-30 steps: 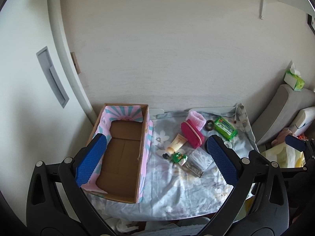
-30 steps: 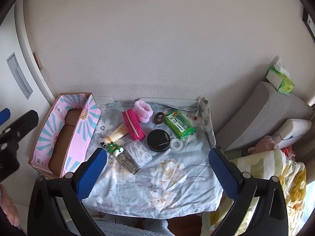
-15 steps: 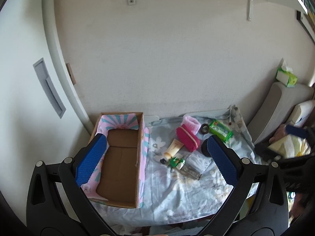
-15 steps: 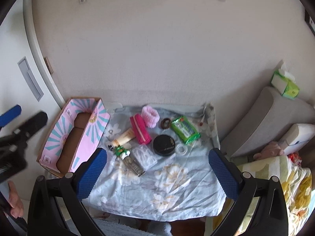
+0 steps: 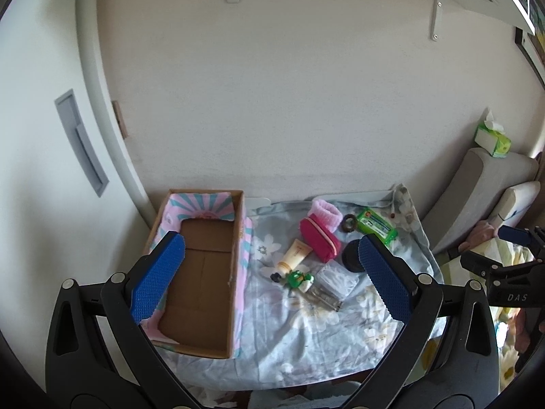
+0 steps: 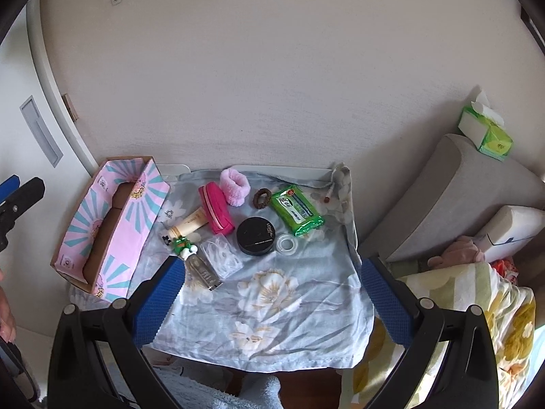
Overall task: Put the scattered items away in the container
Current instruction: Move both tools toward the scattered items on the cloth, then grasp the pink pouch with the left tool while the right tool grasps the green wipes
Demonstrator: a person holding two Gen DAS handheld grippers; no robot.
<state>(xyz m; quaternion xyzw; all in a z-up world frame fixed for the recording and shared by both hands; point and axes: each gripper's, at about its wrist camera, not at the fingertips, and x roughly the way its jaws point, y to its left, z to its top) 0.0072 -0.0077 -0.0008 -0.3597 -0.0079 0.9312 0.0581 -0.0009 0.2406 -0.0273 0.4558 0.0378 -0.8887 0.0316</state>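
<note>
An empty cardboard box (image 5: 204,266) (image 6: 112,228) with a pink and teal lining sits at the table's left. Scattered to its right lie a magenta pouch (image 6: 215,208), a pink scrunchie (image 6: 234,185), a cream tube (image 6: 189,223), a green frog toy (image 6: 182,243), a black compact (image 6: 256,236), a green wipes pack (image 6: 296,209), a brown hair tie (image 6: 261,198), a tape roll (image 6: 287,243) and a clear packet (image 6: 221,255). My left gripper (image 5: 270,277) hangs open above the box and table. Open too, my right gripper (image 6: 272,300) is above the table's front edge. Neither holds anything.
A floral cloth (image 6: 272,293) covers the small table against a white wall. A grey cushion (image 6: 453,197) with a green tissue box (image 6: 485,133) stands to the right, beside bedding (image 6: 477,306). A white door (image 5: 51,170) is left of the box.
Both grippers have shifted over the table; the left view has risen and drawn back a little, and the right view now looks more squarely at the items. Nothing on the table moved.
</note>
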